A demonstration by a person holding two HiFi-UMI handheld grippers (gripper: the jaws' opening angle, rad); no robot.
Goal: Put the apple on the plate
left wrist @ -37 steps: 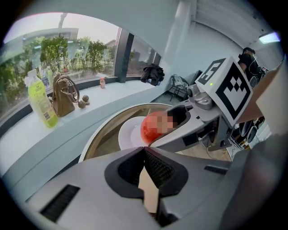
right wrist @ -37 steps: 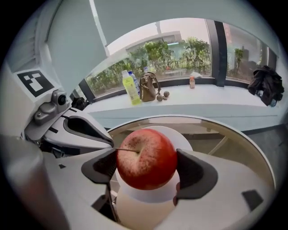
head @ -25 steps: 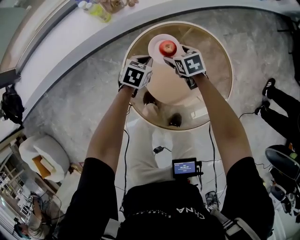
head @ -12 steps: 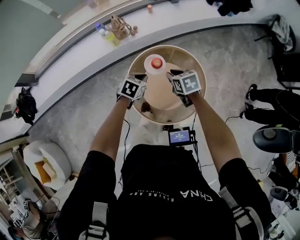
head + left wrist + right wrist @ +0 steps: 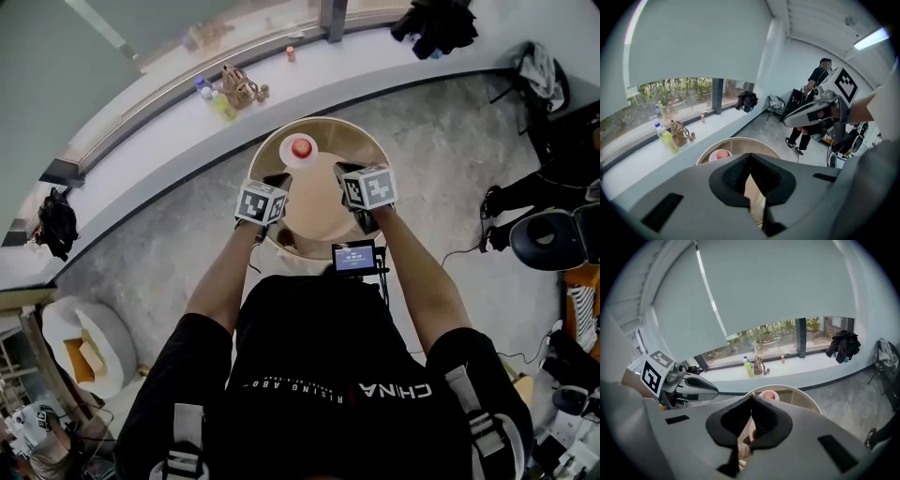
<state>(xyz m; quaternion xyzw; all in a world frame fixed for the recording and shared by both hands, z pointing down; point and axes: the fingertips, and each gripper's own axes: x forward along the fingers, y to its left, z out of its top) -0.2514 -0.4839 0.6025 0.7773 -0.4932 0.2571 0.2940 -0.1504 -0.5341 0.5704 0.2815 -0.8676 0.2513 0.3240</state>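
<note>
On 1 plate (image 5: 288,159) rests 1 apple (image 5: 301,146); 1 table (image 5: 323,199) beneath.

The person wears a black short-sleeved T-shirt (image 5: 328,337) with white lettering (image 5: 342,392) across it. Grey-and-black straps (image 5: 187,436) with buckles run over both shoulders. A small black screen (image 5: 355,256) with a blue display is worn behind the right fingers (image 5: 733,420). The left gripper (image 5: 278,178) and right gripper (image 5: 345,172) are pale grey shells with dark fingers. Behind the fingers each carries a cube (image 5: 260,203) of black-and-white square markers. The right fingers have just closed on nothing.
</note>
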